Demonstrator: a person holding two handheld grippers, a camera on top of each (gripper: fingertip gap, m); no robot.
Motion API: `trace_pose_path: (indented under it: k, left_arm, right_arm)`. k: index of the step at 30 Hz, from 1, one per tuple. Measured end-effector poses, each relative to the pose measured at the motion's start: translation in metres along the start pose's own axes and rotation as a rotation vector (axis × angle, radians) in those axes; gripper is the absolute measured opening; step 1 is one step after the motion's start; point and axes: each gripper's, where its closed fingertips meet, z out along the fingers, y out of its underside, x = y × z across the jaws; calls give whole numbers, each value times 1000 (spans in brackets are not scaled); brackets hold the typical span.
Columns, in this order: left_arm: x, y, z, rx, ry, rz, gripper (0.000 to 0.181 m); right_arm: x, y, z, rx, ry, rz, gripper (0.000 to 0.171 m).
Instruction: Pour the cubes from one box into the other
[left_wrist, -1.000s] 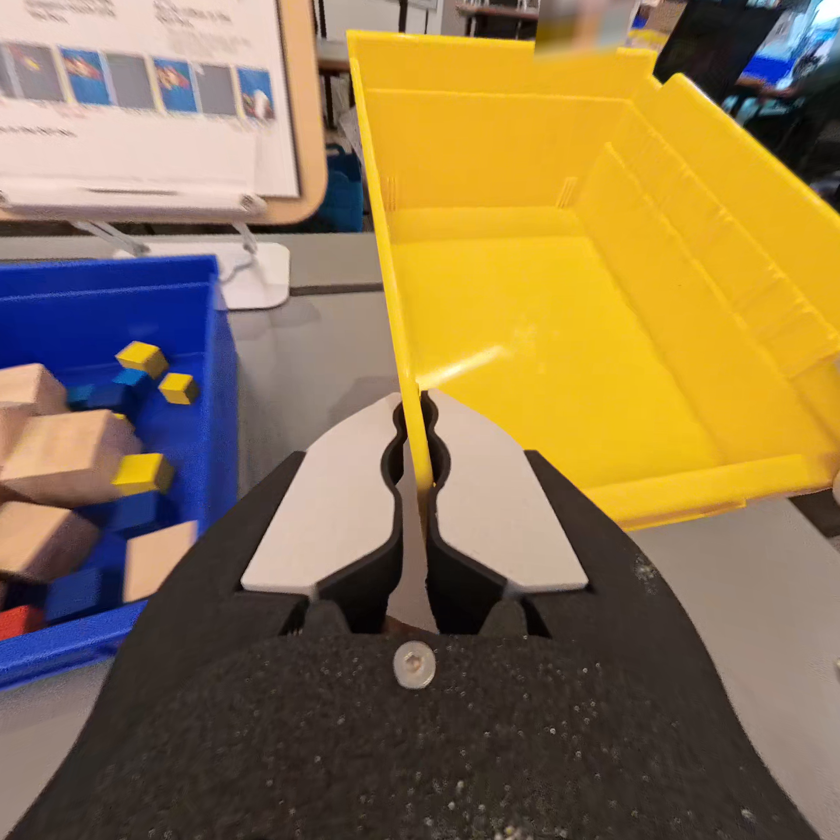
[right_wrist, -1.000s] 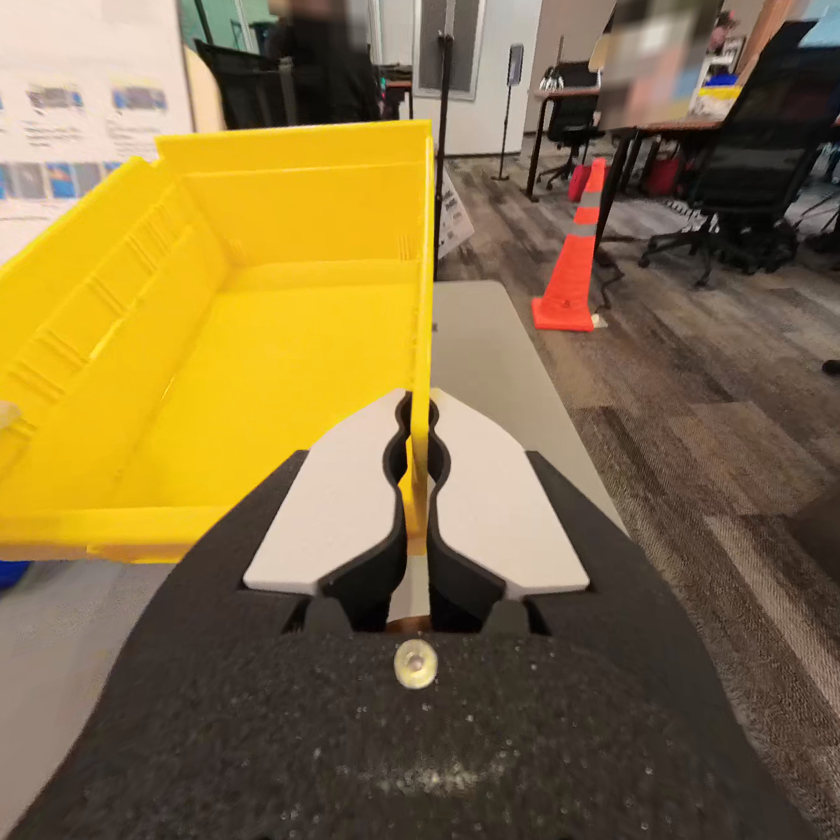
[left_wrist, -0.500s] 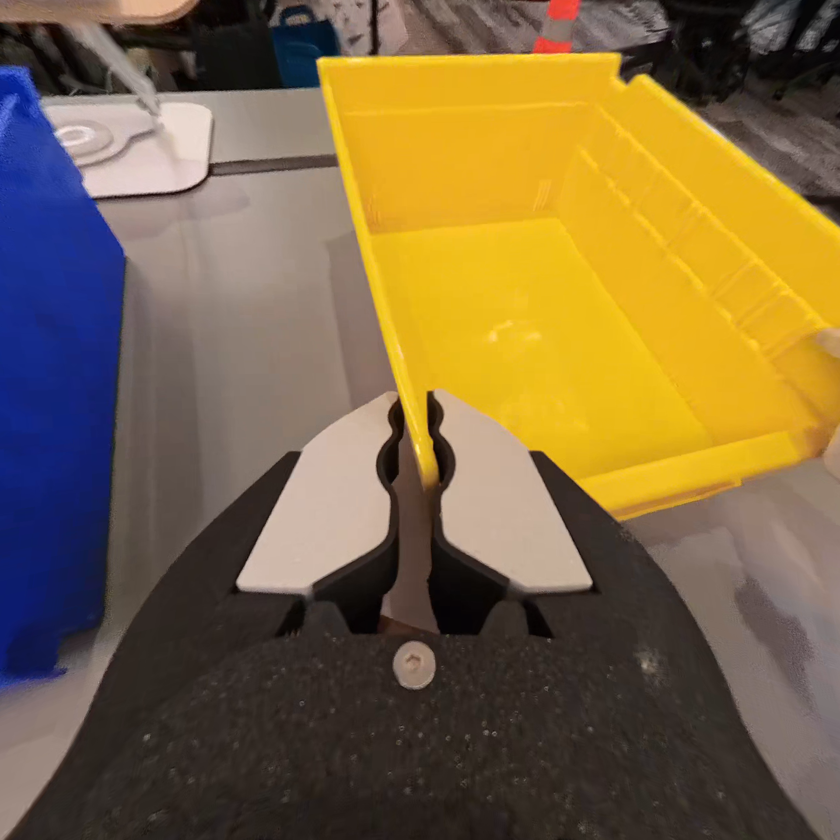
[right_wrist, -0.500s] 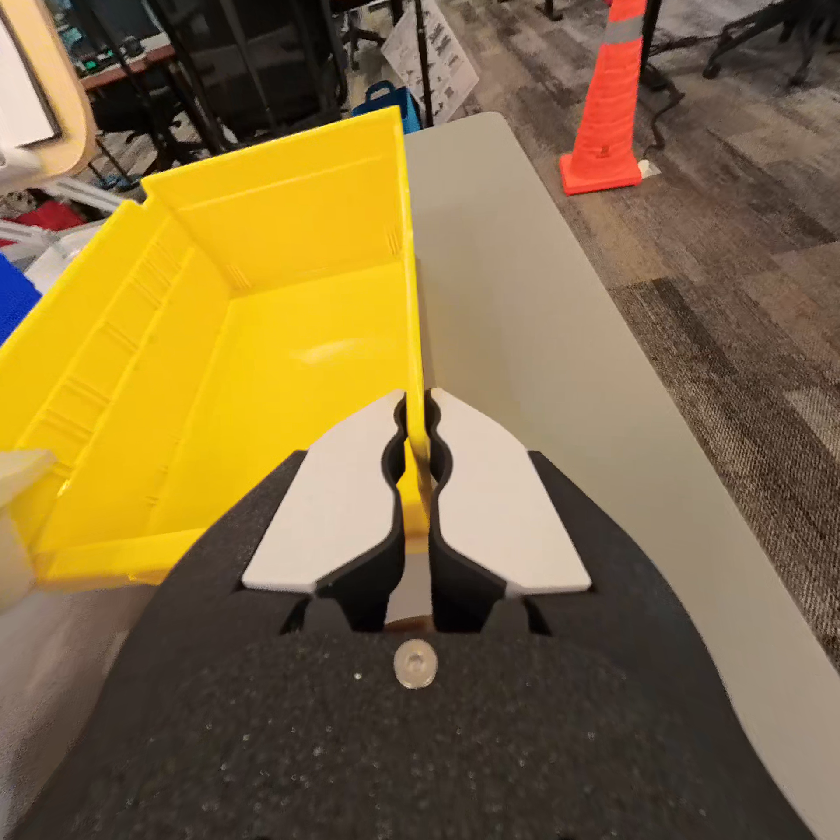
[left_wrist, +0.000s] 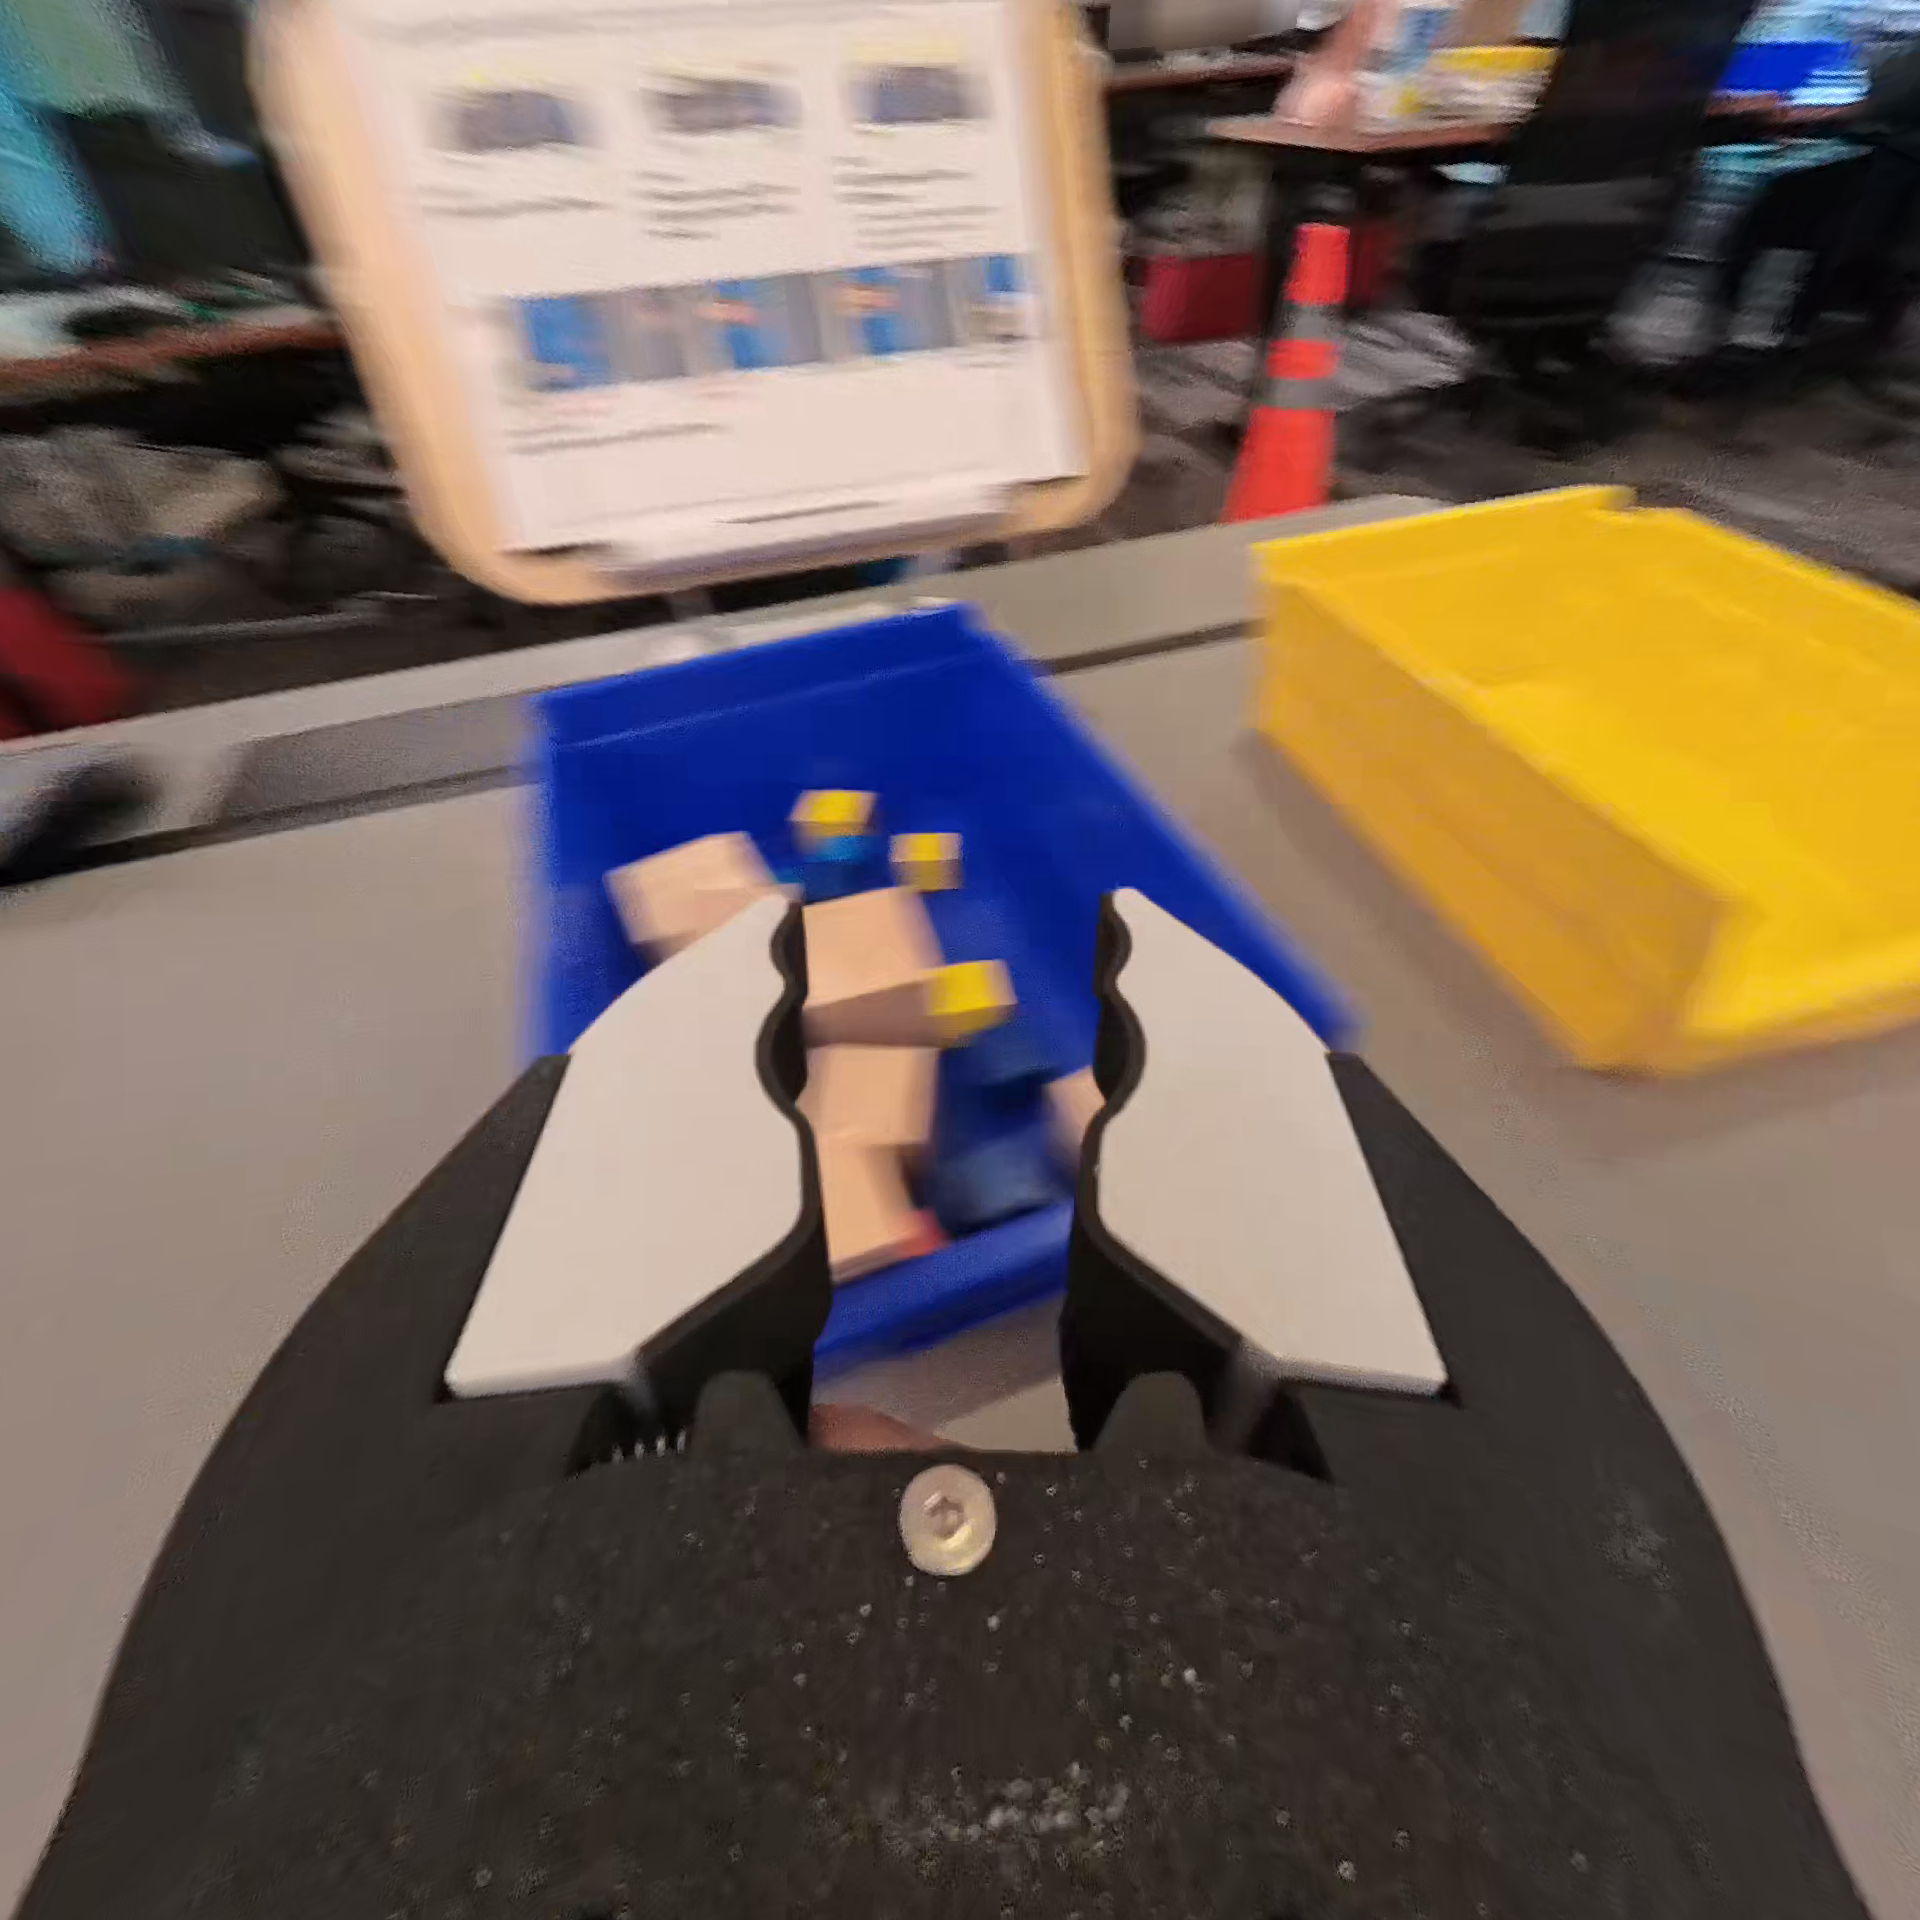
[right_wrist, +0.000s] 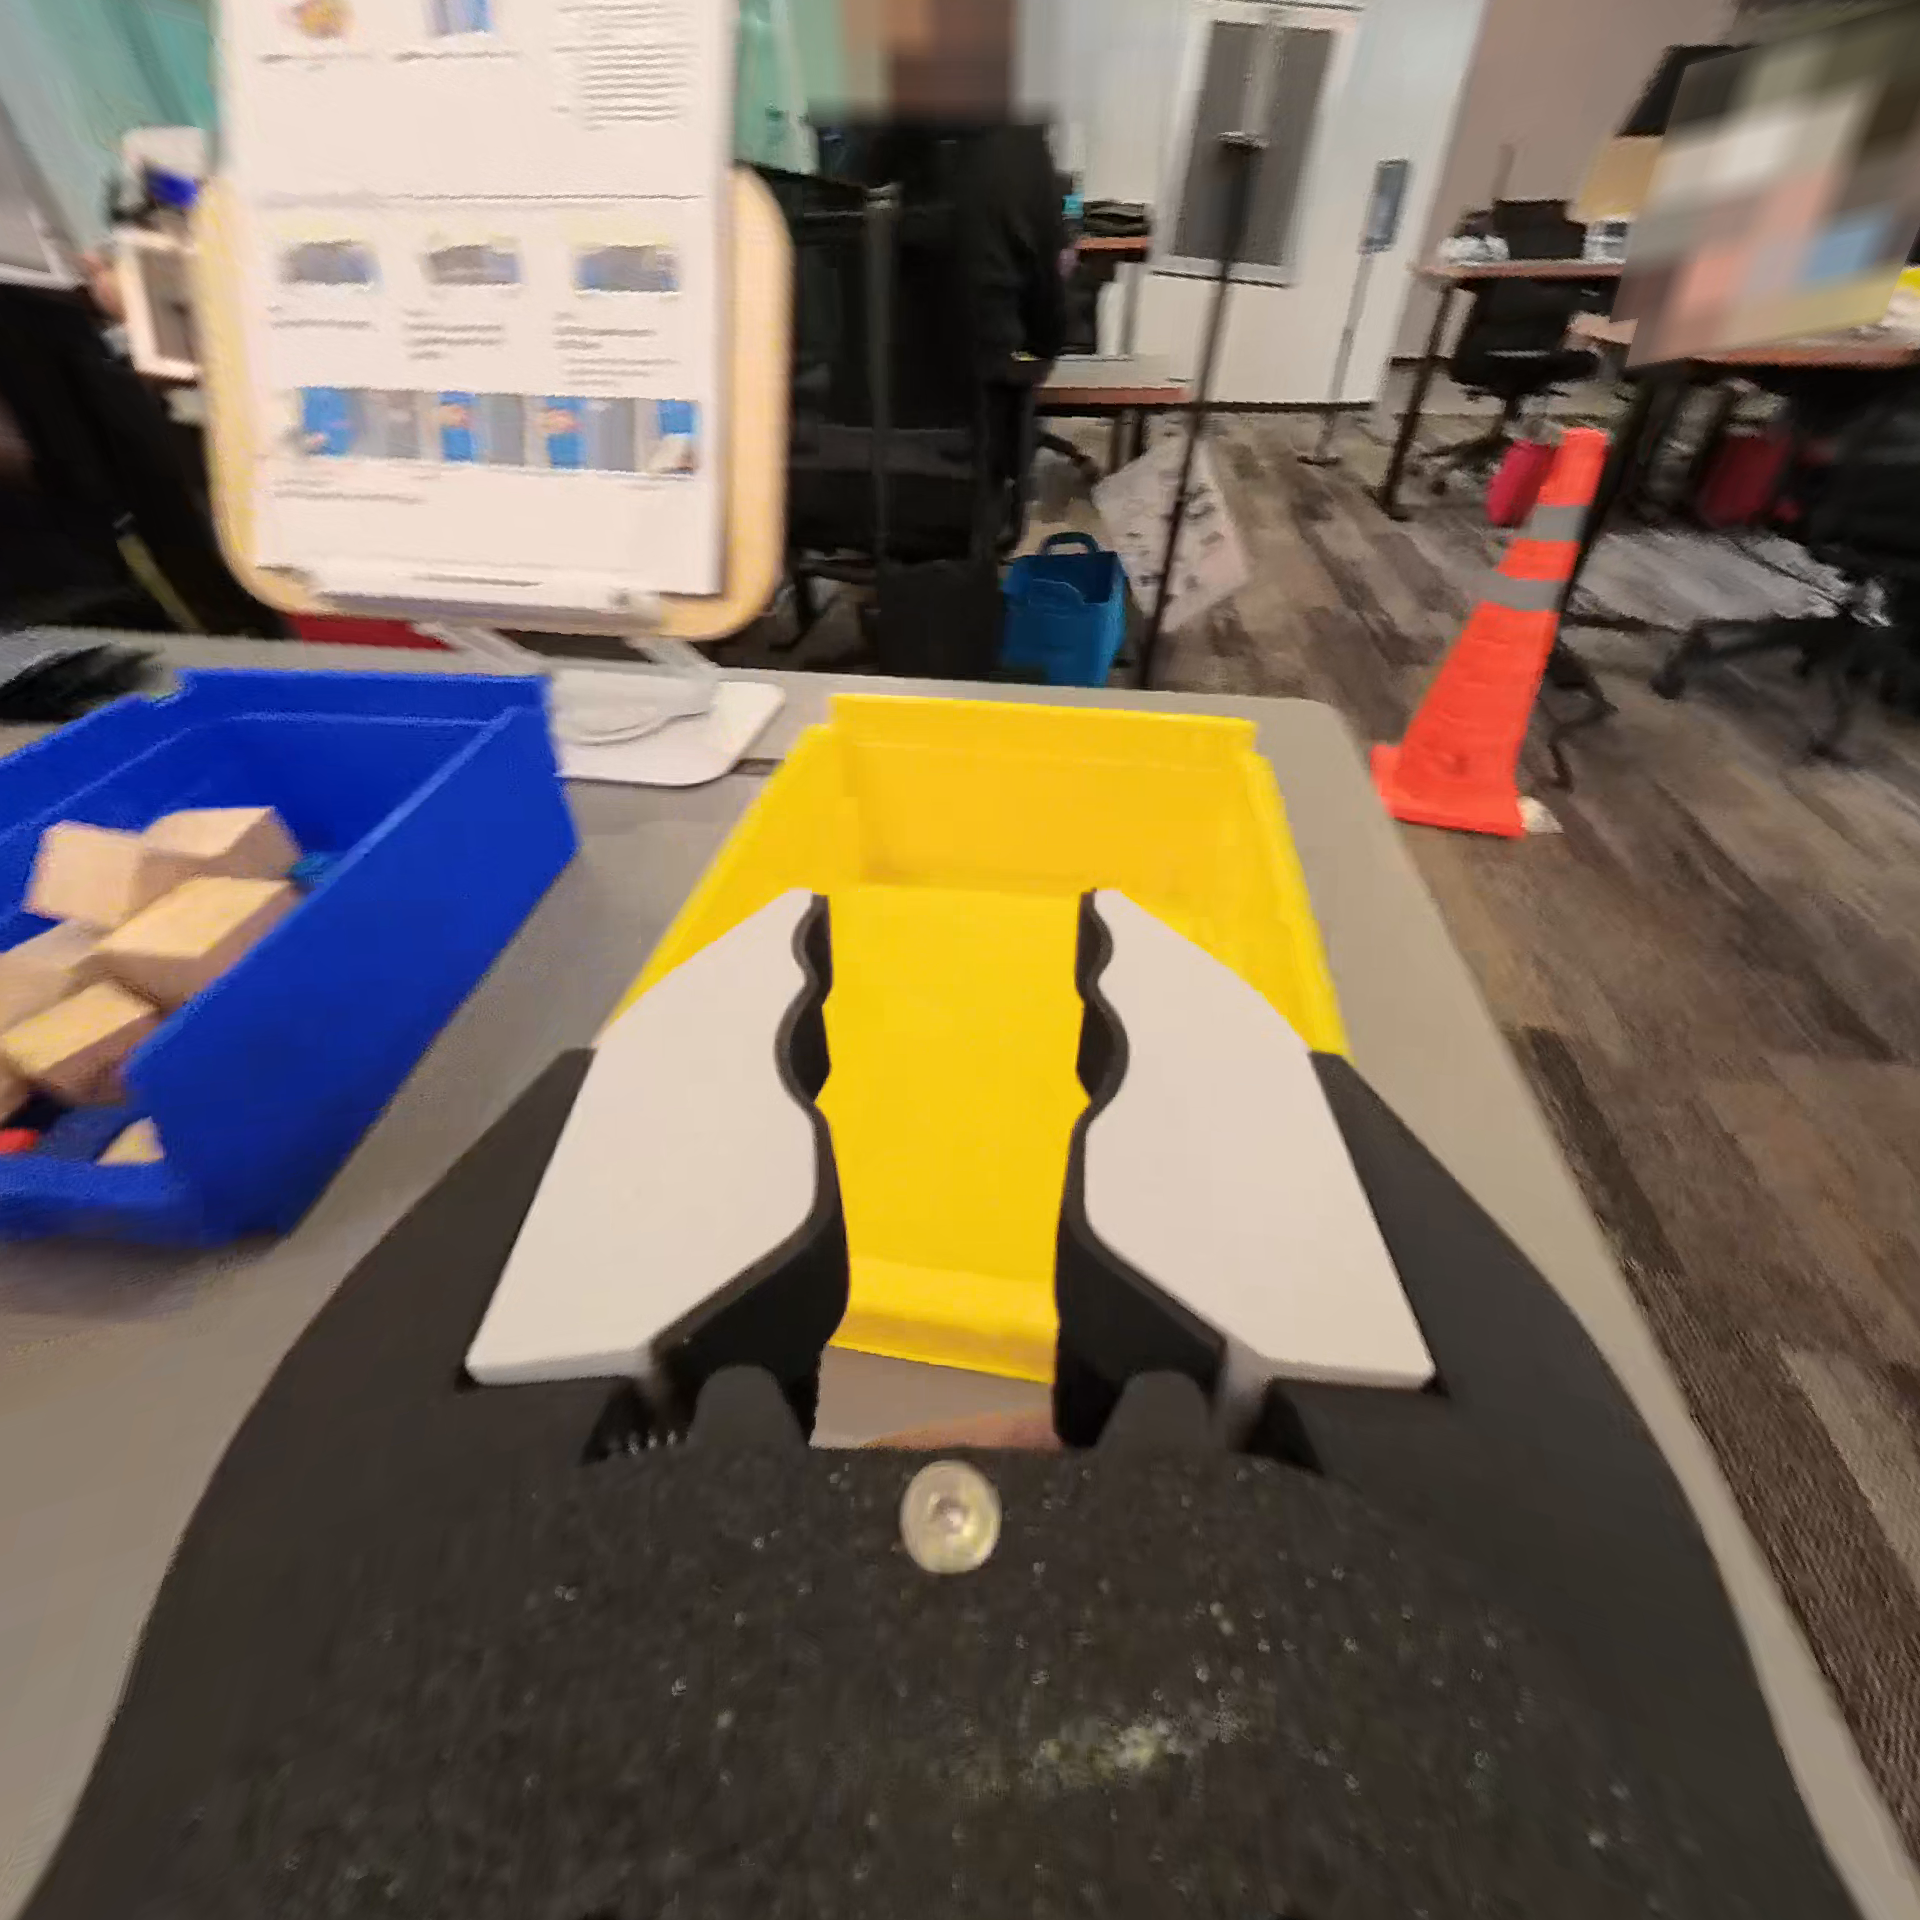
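On the grey table (right_wrist: 1382, 935), the blue box (left_wrist: 1091, 831) is sitting to the left of the yellow box (right_wrist: 1049, 831), the two apart. The cubes (left_wrist: 873, 997), wooden, yellow and blue, are lying inside the blue box. The left gripper (left_wrist: 948, 914) is pointing at the blue box with fingers spread, gripping nothing. The right gripper (right_wrist: 948, 909) is facing the yellow box, likewise spread and empty.
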Motion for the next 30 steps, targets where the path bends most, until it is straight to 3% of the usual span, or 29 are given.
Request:
trace_pose_path:
  k: [3, 6, 8, 9, 13, 17, 24, 30]
  left_arm:
    - [-74, 39, -8, -36, -108, -101, 54]
    - [-82, 80, 7, -149, -23, -131, 57]
    - [-78, 91, 15, -189, 43, -149, 59]
    - [-77, 93, 16, -193, 59, -158, 51]
    - [-79, 111, 23, -235, 31, -127, 22]
    - [-86, 113, 31, -236, -19, -100, 6]
    - [-106, 88, 28, -169, -72, -81, 3]
    - [-173, 71, 2, -103, -109, -138, 3]
  right_arm:
    - [-79, 12, 18, -45, -18, -16, 57]
    - [-183, 49, 34, -96, -195, 36, 56]
    - [-227, 82, 47, -182, -234, 9, 60]
    - [-240, 94, 53, -224, -234, -2, 60]
    - [-262, 121, 73, -319, -215, 38, 47]
    - [-247, 130, 82, -341, -51, -41, 5]
    - [-264, 111, 78, -275, 67, 10, 2]
    - [-330, 66, 85, -148, 38, -88, 2]
